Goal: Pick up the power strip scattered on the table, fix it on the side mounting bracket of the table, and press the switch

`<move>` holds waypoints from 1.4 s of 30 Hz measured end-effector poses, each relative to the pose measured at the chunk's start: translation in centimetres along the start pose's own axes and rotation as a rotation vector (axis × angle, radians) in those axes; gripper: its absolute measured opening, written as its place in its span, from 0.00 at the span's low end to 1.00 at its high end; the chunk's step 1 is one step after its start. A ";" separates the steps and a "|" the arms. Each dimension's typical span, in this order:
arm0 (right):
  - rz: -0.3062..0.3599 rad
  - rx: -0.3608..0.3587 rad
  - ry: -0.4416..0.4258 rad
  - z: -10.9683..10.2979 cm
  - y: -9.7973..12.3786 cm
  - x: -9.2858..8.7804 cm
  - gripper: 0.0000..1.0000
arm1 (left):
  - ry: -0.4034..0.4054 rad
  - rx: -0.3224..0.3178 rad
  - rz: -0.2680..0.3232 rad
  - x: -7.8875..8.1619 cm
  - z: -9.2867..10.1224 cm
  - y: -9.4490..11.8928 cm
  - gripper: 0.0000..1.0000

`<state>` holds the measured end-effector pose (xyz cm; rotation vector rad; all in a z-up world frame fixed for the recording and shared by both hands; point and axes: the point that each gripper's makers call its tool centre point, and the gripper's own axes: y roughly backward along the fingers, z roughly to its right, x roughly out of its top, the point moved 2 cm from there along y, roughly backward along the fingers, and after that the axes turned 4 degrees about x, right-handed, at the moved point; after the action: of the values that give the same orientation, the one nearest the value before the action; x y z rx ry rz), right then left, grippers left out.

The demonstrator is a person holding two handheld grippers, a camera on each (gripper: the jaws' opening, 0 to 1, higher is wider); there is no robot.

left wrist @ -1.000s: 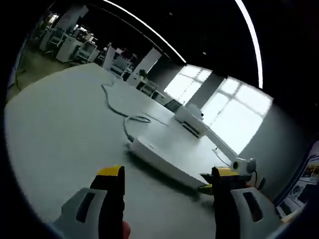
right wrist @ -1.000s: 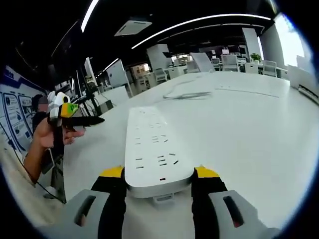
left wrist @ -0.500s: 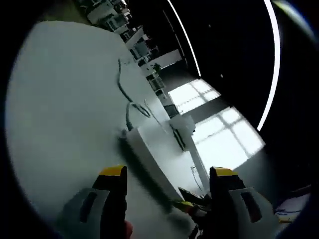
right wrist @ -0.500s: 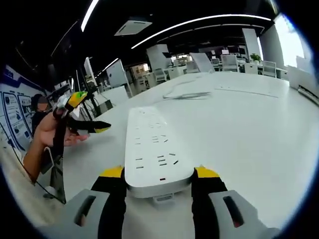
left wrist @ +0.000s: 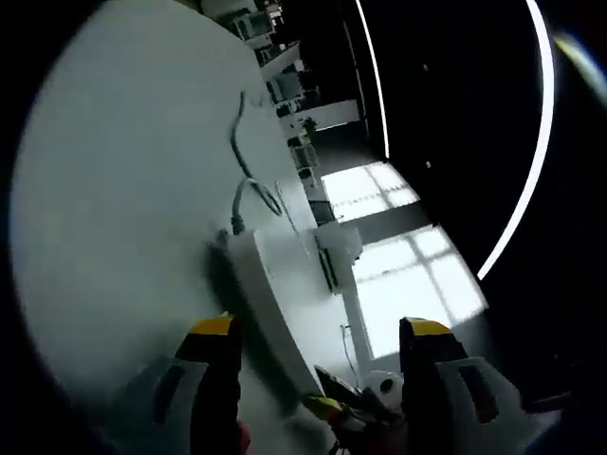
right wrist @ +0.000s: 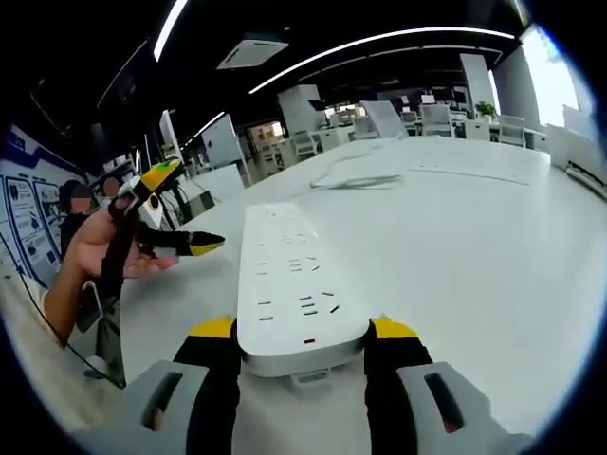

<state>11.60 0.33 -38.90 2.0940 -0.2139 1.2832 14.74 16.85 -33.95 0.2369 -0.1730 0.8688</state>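
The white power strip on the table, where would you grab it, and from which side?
Grip the power strip across its narrow width at the near end, coming in along its length. It lies flat, long and slim, so only its two long edges fit between the jaws. The right hand-held gripper already straddles that end. The cord leaves the far end, so probably avoid that end.

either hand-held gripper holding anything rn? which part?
The right hand-held gripper clamps the power strip across its near end, at the switch end. The left hand-held gripper is open, holding nothing, beside the strip.
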 end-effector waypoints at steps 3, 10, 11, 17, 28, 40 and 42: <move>0.001 0.000 0.001 0.0 0.0 0.0 0.47 | 0.016 0.003 0.003 0.0 -0.1 -0.4 0.71; -0.009 -0.001 0.006 0.1 0.0 0.0 0.47 | 0.028 0.015 0.005 -0.1 -0.4 -1.3 0.71; -0.010 -0.001 0.005 0.1 0.0 0.0 0.47 | 0.029 0.016 0.005 -0.1 -0.4 -1.4 0.71; -0.004 0.003 -0.001 0.2 0.0 0.0 0.47 | 0.042 0.027 0.018 -0.2 -0.6 -2.1 0.70; -0.004 0.007 -0.004 0.8 0.0 0.2 0.47 | 0.083 0.057 0.045 0.7 -2.0 -3.2 0.70; -0.001 0.014 -0.014 1.1 0.0 0.2 0.47 | 0.126 0.049 0.048 1.1 -2.1 -4.5 0.68; -0.003 0.014 -0.013 1.1 0.0 0.2 0.47 | 0.128 0.047 0.045 1.1 -2.0 -4.7 0.68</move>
<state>12.54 -0.33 -39.02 2.1141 -0.2083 1.2732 19.15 15.24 -36.26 0.2207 -0.0390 0.9301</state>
